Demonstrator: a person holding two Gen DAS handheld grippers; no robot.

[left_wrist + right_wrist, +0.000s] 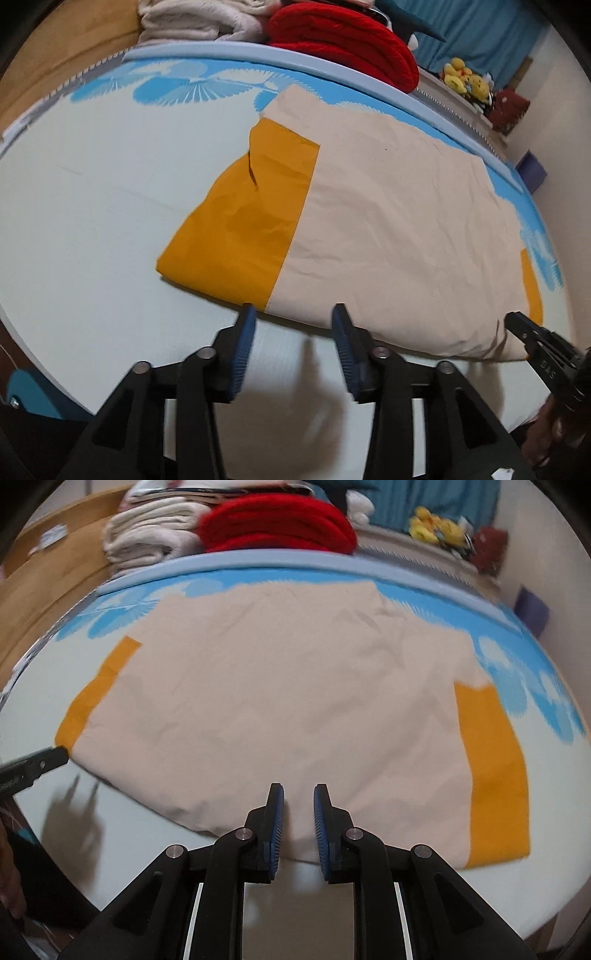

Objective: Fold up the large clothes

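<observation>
The bed [74, 221], covered by a pale sheet with a blue floral border, is taken up across its middle by the task's garment [388, 221], a large beige piece with orange panels at both ends. The garment is seen lying flat and roughly rectangular, with at least 1 fold judged to be already made: the near edge looks doubled and rounded, and the orange panel [236, 229] on the left is partly tucked under the beige layer. The piece is still wide, so further folds across its length are judged to be left before it matches the stacked red blanket [343, 44] and white towels [147, 535] kept at the head of the bed. The left tongs [293, 314] are held moderately open just at the near edge, where orange meets beige, and nothing is gripped between the blue pads. The right tongs [299, 794] are set narrowly apart over the near hem of the beige cloth; no fabric is seen pinched between them, so the garment is judged to be resting free on the bed.
</observation>
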